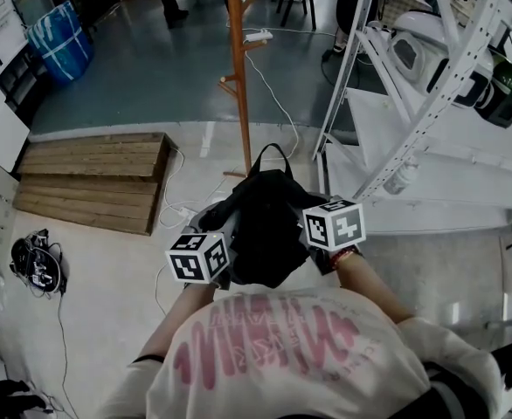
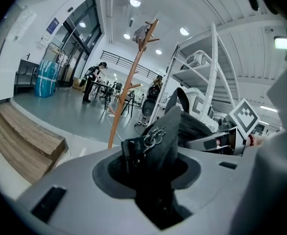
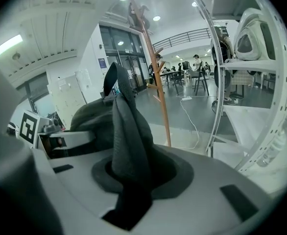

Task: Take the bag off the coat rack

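Observation:
The black bag [image 1: 260,225] hangs in front of my chest, held between both grippers and clear of the wooden coat rack [image 1: 238,77], which stands just beyond it. My left gripper [image 2: 151,168] is shut on the bag's zipper side [image 2: 163,131]; its marker cube [image 1: 197,257] shows at the bag's left. My right gripper [image 3: 129,175] is shut on a fold of the bag's fabric [image 3: 126,126]; its cube [image 1: 335,225] sits at the bag's right. The bag's handle loop [image 1: 272,154] stands up free. The fingertips are buried in cloth. The rack's pegs [image 2: 146,33] carry nothing dark.
White metal shelving [image 1: 431,103] rises close on the right. A low wooden platform [image 1: 94,177] lies to the left, with white cables [image 1: 278,103] running past the rack's foot. A blue wrapped bundle [image 1: 59,42] stands far left. People stand at tables in the background [image 2: 94,80].

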A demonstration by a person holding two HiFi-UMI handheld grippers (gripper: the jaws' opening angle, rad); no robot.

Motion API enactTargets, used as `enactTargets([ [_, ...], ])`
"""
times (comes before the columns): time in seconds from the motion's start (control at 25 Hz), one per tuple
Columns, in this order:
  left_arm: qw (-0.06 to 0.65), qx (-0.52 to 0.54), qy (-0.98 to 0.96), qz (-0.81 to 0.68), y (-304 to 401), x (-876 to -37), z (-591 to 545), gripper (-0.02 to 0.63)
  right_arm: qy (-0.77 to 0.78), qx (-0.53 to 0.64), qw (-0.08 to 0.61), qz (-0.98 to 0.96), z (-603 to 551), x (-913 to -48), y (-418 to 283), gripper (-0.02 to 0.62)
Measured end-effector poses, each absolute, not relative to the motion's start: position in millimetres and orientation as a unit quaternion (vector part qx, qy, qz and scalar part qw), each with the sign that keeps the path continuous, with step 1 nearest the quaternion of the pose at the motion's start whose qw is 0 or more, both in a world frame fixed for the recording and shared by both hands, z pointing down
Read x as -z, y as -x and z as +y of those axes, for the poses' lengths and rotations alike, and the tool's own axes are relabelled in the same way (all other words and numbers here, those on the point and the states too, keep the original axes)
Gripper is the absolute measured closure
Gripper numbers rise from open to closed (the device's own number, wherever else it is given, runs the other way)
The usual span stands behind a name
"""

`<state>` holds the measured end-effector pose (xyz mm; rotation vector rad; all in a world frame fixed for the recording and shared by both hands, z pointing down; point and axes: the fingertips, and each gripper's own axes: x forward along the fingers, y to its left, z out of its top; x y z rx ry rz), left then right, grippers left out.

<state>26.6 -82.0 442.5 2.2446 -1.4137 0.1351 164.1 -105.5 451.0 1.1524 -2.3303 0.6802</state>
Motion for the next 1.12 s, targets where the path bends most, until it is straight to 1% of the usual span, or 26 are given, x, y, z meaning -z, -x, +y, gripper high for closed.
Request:
enactTargets([
  [1.12, 0.257, -0.047, -0.806, -0.531, -3, -458, -75, 0.471, -0.397, -0.255, 0.242, -0.848, -101, -467, -140, 0.497],
])
